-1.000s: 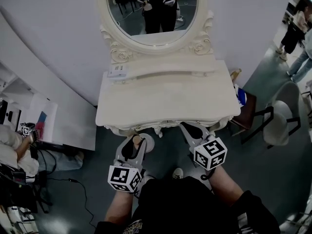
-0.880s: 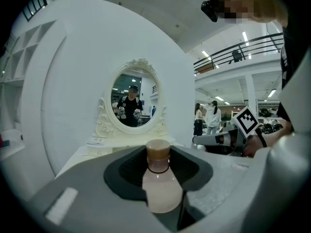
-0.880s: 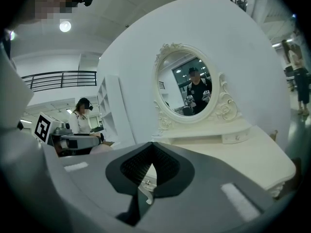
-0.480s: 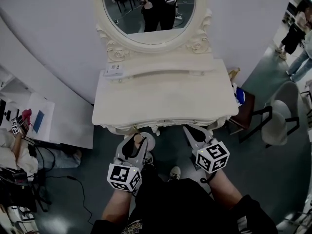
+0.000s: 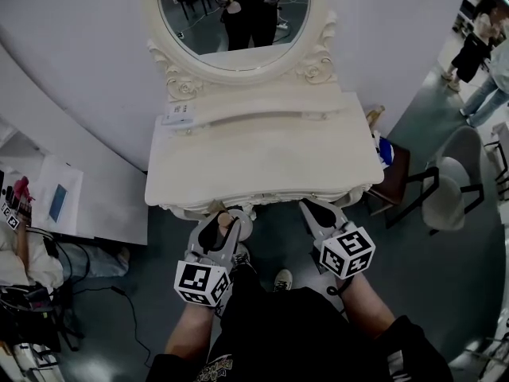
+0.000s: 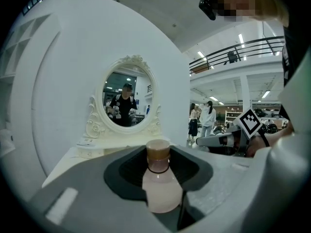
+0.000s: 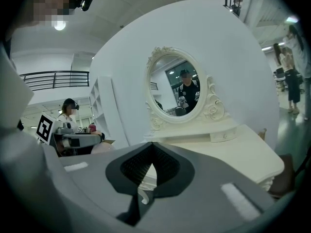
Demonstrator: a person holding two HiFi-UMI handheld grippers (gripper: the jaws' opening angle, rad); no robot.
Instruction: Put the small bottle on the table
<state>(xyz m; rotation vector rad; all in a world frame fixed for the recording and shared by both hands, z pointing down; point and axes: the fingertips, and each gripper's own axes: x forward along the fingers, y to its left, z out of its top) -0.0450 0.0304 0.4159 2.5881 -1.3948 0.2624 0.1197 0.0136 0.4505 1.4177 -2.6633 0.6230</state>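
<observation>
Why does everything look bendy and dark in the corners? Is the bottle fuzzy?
Left gripper view: the wide lens bulges the wall, the corners go black, and the close bottle looks slightly soft. Right gripper view: same bending, and a lamp glares. Head view: dim, only the pale table stands out.

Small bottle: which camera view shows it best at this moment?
The left gripper view: the small bottle stands upright between the jaws of the left gripper, pale body and brown cap plain. The head view shows only its top, tiny, between those jaws. The right gripper view does not show it.
</observation>
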